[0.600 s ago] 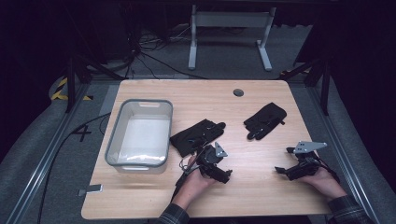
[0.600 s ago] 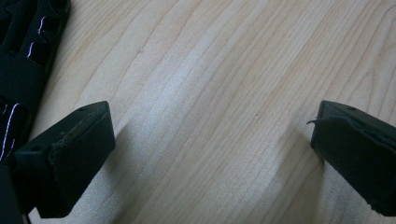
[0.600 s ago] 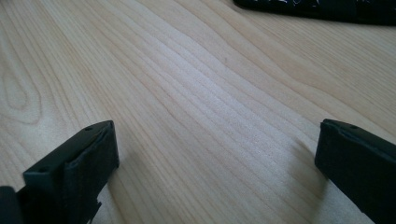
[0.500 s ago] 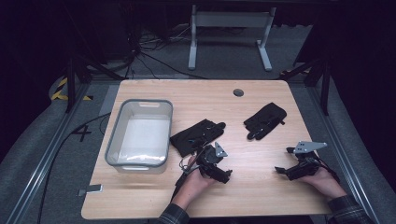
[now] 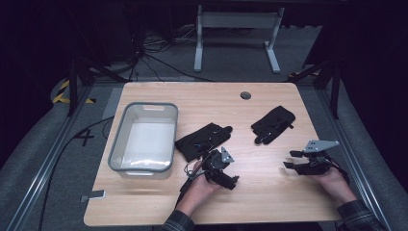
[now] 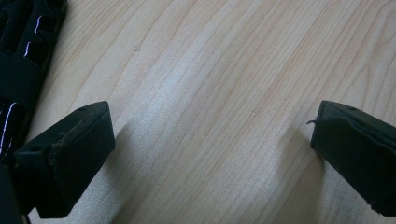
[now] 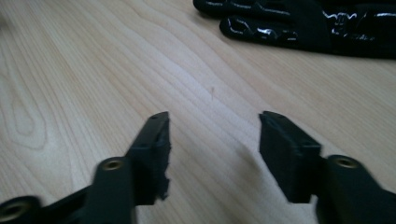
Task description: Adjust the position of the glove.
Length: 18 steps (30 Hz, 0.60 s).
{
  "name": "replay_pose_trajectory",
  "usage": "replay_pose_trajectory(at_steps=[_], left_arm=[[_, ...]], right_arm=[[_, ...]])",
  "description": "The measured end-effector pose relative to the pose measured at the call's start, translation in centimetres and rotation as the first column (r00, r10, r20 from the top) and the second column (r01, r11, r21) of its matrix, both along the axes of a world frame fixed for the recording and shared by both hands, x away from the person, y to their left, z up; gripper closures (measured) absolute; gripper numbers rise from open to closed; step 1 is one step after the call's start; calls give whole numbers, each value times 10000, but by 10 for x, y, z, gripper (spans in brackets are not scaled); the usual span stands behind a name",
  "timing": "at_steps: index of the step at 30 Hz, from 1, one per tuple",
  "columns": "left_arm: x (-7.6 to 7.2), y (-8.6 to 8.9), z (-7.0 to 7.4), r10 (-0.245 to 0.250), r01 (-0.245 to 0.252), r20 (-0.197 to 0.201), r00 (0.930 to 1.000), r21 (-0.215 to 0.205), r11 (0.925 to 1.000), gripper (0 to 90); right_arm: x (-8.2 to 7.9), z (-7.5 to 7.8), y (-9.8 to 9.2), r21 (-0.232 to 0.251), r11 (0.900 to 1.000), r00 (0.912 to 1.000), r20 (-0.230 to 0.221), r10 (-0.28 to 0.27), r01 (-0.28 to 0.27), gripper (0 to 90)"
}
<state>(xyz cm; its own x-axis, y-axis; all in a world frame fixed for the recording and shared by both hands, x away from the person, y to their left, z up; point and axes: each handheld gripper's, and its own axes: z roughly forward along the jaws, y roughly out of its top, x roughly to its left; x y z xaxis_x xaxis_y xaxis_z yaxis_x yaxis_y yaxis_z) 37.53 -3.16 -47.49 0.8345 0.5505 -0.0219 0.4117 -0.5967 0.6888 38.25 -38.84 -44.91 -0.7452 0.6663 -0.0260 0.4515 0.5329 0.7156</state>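
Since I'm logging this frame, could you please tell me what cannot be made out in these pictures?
- Bin contents: high view, frosted walls and glare; cannot tell whether anything lies inside.
- Left glove: left gripper view, cut off by the left edge.
- Right glove: right gripper view, fingertips alone, the rest beyond the top edge.
- Left tongs: high view, too small to judge their opening.

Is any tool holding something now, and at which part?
Nothing is held. The left tool and the right tool are both open over bare table, with each glove lying apart.

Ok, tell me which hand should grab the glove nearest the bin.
Left. The left tool sits open right beside that glove; the right tool is across the table by the other glove.
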Motion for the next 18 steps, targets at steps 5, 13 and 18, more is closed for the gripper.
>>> replay_pose_trajectory(at_steps=[5,13,18], left_arm=[[0,0,0,-37,37,37,10000,11,10000,1],[0,1,0,-155,155,50,9999,-5,9999,1],[0,1,0,-214,214,49,9998,-15,9998,1]], right_arm=[[10,5,2,146,9999,9999,-125,82,-80,774],[23,15,6,264,9996,9999,116,47,-50,900],[41,16,9,194,9998,9998,186,-20,16,900]])
